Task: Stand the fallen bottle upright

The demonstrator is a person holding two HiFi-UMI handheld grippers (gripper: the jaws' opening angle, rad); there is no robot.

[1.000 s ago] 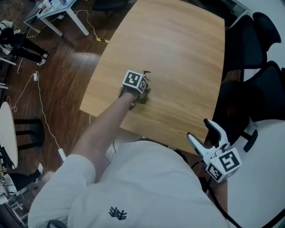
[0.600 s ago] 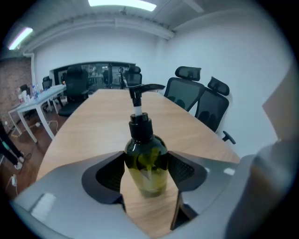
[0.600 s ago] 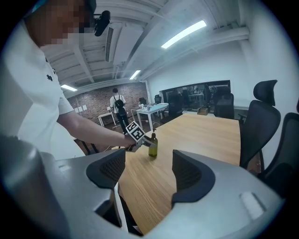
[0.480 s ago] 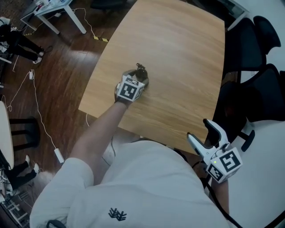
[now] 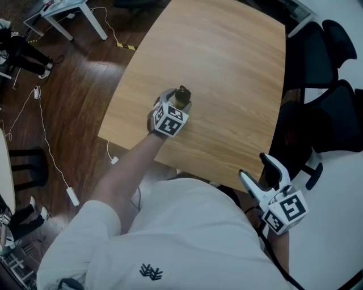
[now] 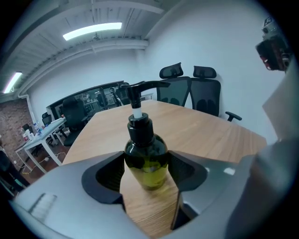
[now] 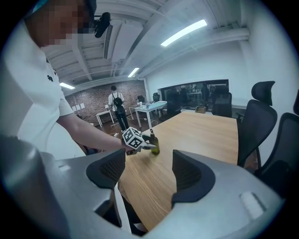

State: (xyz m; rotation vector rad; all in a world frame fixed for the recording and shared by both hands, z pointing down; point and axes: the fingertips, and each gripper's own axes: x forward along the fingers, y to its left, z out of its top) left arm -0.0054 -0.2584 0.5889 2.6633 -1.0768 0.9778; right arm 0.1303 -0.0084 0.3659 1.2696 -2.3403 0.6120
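Note:
A dark green pump bottle (image 5: 181, 97) with a black pump head stands upright on the wooden table (image 5: 227, 56), near its front left edge. My left gripper (image 5: 179, 105) is shut on the bottle's body, one pad on each side. In the left gripper view the bottle (image 6: 145, 154) fills the gap of the left gripper (image 6: 145, 173), with its base on the wood. My right gripper (image 5: 260, 174) hangs open off the table's near right corner, holding nothing. From the right gripper (image 7: 145, 170) view the bottle (image 7: 154, 145) and the left gripper (image 7: 141, 145) show far off.
Black office chairs (image 5: 320, 54) stand along the table's right side. Dark wood floor with white cables (image 5: 45, 130) lies to the left, and a small white desk (image 5: 62, 11) stands at the far left. A person stands by desks in the distance (image 7: 114, 105).
One second ago the bottle lay low under my left gripper. The left gripper has since turned and moved slightly back, bringing the bottle upright. The right gripper has stayed put.

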